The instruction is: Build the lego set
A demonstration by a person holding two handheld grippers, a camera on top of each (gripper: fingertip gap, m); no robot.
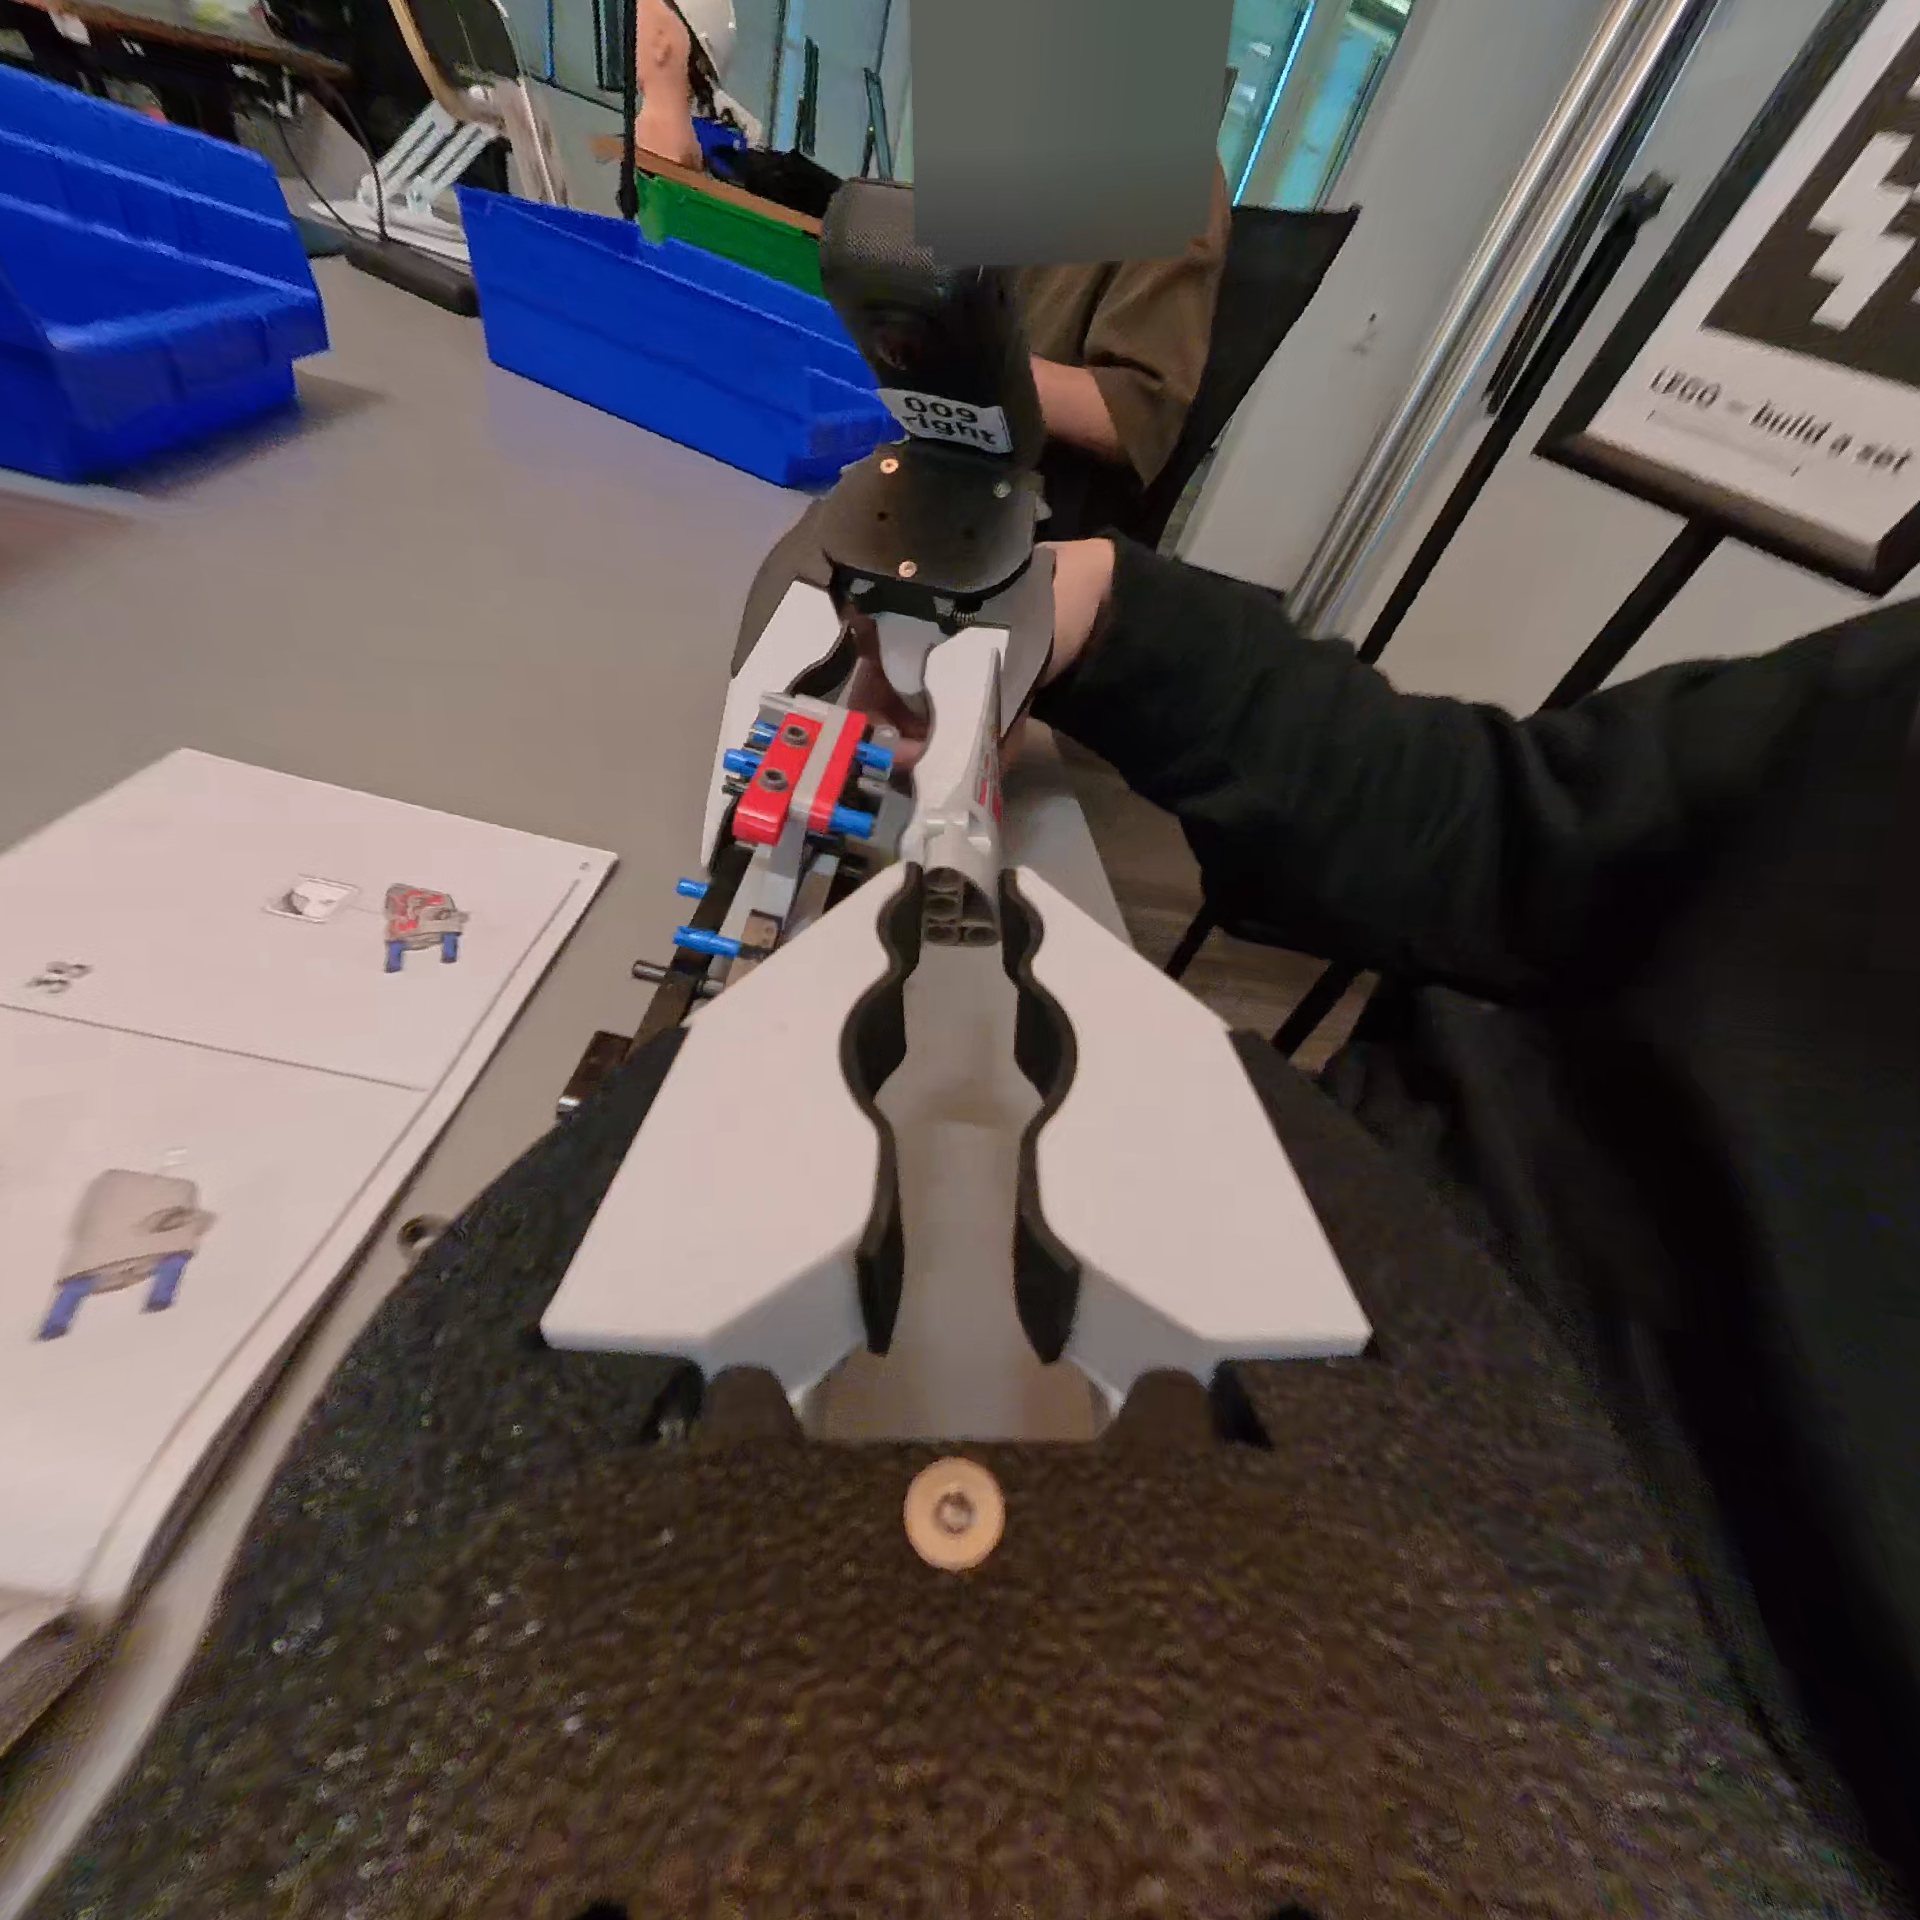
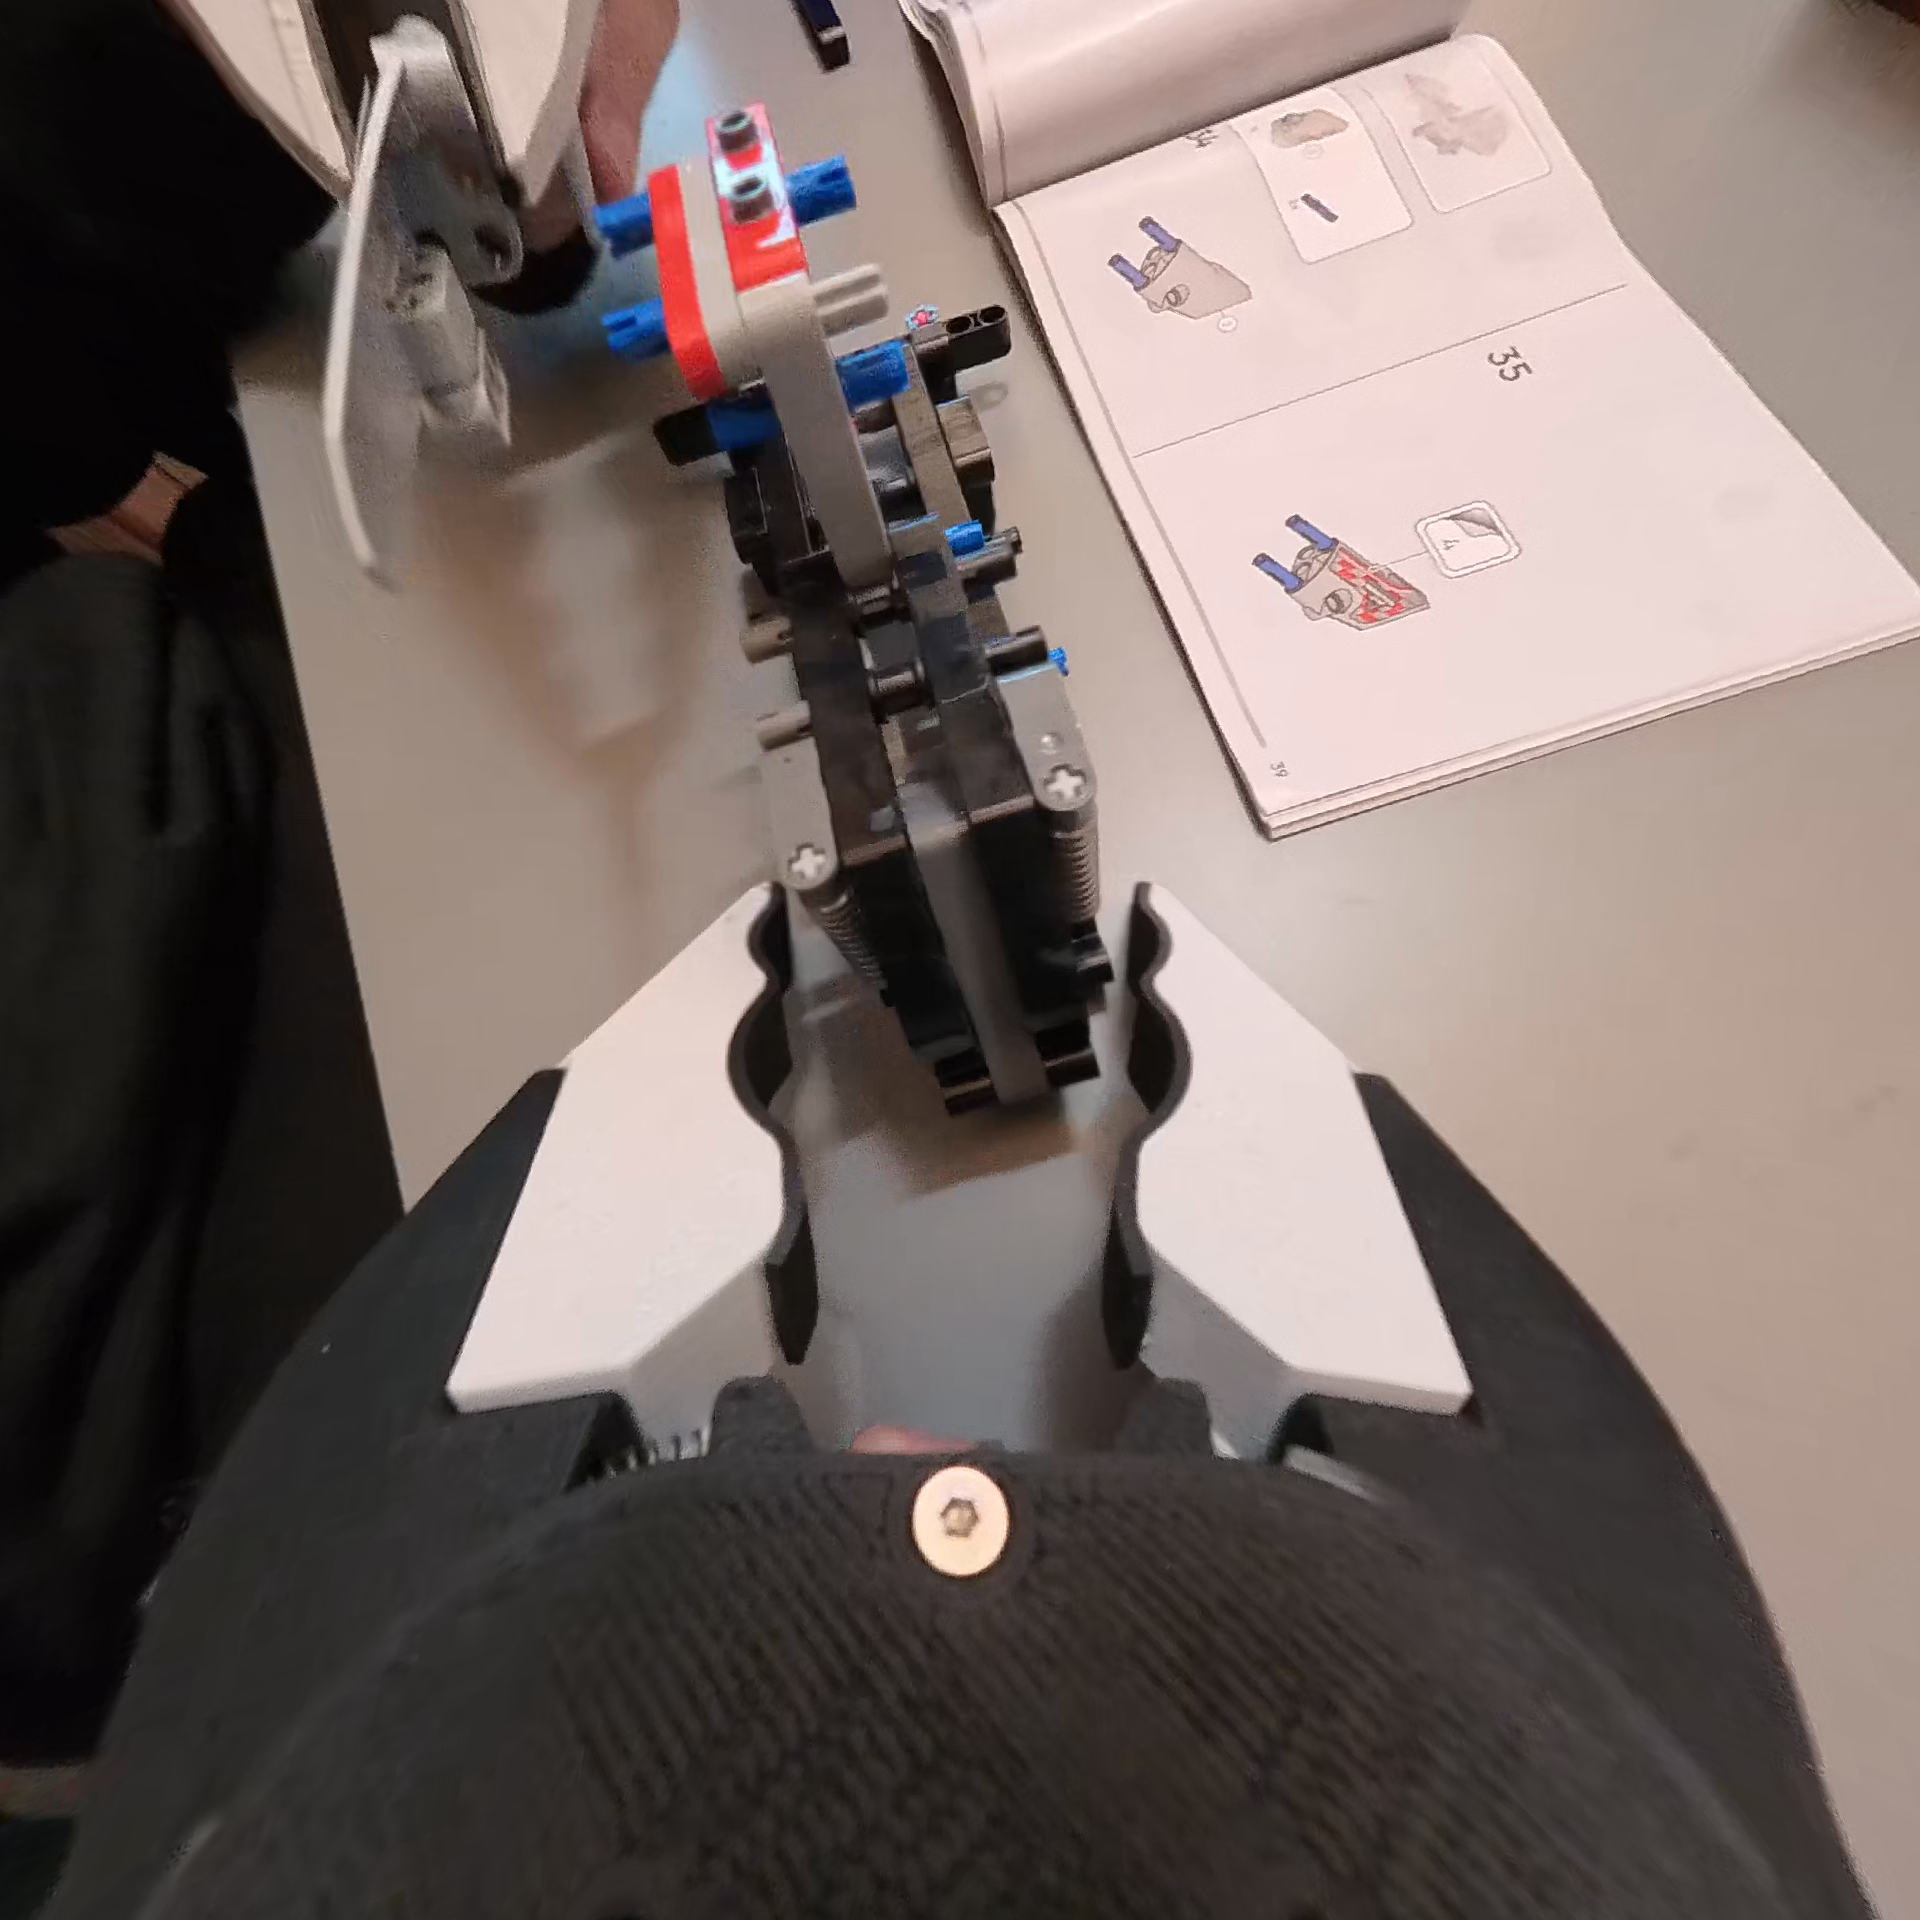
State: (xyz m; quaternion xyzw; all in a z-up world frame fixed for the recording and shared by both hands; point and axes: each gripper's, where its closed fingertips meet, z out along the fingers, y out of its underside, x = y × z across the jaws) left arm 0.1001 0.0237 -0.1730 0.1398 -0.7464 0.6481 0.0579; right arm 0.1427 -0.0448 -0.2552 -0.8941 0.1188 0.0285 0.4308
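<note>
My right gripper (image 2: 961,904) is shut on the black and grey end of a long lego assembly (image 2: 914,675) and holds it out over the grey table (image 2: 1455,1039). The assembly's far end carries a red beam (image 2: 717,260) and blue pins. In the left wrist view this red end (image 1: 800,774) faces me. My left gripper (image 1: 956,899) is shut on a light grey panel piece (image 1: 966,769) with a red sticker. It holds the panel right beside the red end, and I cannot tell if they touch. The panel (image 2: 405,312) also shows in the right wrist view.
An open instruction booklet (image 1: 260,1039) (image 2: 1455,416) lies on the table beside the assembly. Two blue bins (image 1: 665,312) (image 1: 135,312) stand at the far side. A black sleeve (image 1: 1455,831) reaches in from the right. A seated person (image 1: 1122,332) and a sign on a stand (image 1: 1766,312) are behind. My hands' fingertips stand some 12 cm from each other.
</note>
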